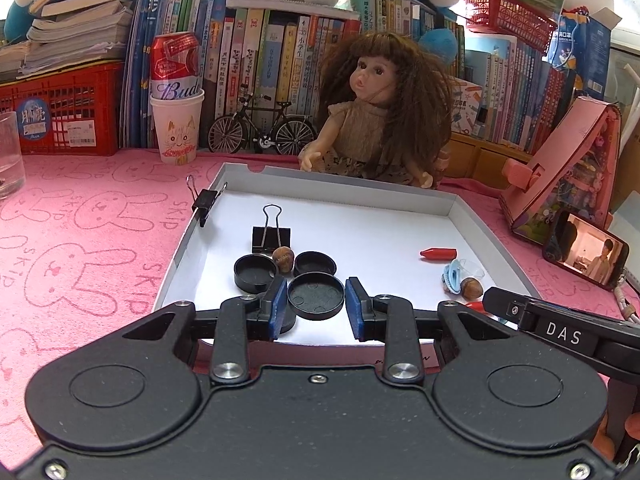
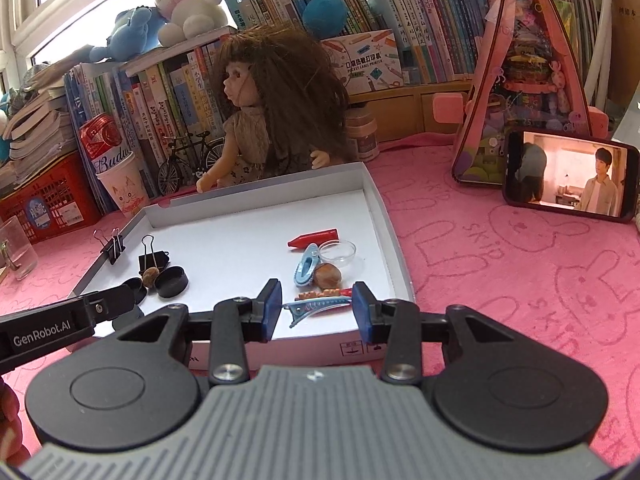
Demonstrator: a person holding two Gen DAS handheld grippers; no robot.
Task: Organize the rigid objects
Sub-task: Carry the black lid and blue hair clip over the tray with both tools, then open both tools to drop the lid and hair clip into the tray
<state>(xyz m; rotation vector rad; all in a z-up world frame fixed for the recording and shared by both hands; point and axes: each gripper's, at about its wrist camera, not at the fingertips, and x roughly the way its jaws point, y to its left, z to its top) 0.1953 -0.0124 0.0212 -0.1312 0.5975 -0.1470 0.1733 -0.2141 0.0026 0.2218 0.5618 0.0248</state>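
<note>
My left gripper [image 1: 317, 286] is shut on a black round lid [image 1: 316, 298], held just above the white tray [image 1: 452, 208] at its near left. Two more black lids [image 1: 256, 274] and a brown nut [image 1: 283, 258] lie right beyond it. My right gripper [image 2: 317, 294] is shut on a pale blue hair clip [image 2: 316, 306] over the tray's near right part. Ahead of it lie an orange clip [image 2: 320, 293], a nut [image 2: 327, 274], a blue clip [image 2: 307, 266], a clear cup [image 2: 338, 252] and a red crayon [image 2: 314, 239].
A binder clip [image 1: 206, 202] grips the tray's left wall; another [image 1: 271, 236] lies inside. A doll [image 1: 372, 120] sits behind the tray. A can in a paper cup [image 1: 176, 120], a toy bicycle [image 1: 260, 128], a phone [image 2: 572, 176] and a pink toy house [image 2: 520, 80] stand around on the pink cloth.
</note>
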